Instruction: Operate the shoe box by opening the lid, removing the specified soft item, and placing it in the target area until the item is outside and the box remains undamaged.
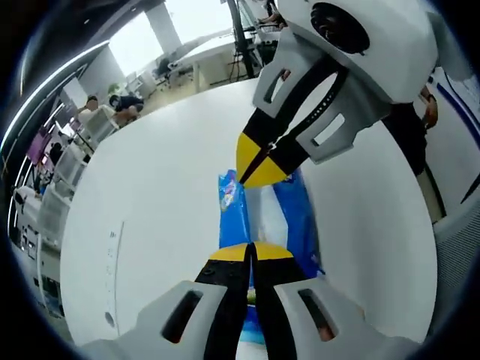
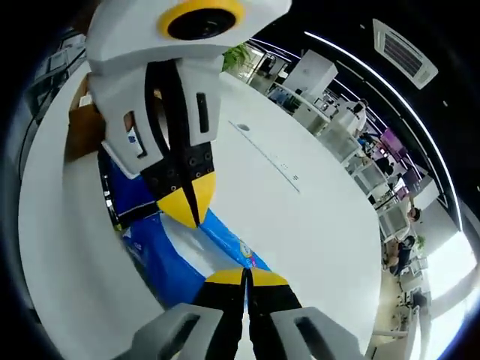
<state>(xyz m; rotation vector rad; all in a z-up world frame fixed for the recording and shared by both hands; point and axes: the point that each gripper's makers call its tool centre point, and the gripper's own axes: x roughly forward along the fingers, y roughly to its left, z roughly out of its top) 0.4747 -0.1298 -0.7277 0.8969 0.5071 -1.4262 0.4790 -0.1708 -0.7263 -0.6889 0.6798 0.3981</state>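
Note:
A soft blue and white package [image 1: 298,219] hangs stretched lengthwise over the white table [image 1: 150,202]. My left gripper [image 1: 251,252] is shut on its near end. My right gripper [image 1: 259,168] reaches in from the upper right, yellow tips shut on the far end. In the right gripper view, the right gripper [image 2: 246,277] pinches one edge of the package [image 2: 176,259], and the left gripper [image 2: 192,208] grips the opposite end from above. A brown box [image 2: 81,129] with a dark blue part beside it lies behind the left gripper, mostly hidden.
The round white table [image 2: 307,202] spreads wide on all sides of the package. A person's arm [image 1: 420,127] stands at the table's right edge. Office desks and a seated person [image 1: 124,101] are far behind.

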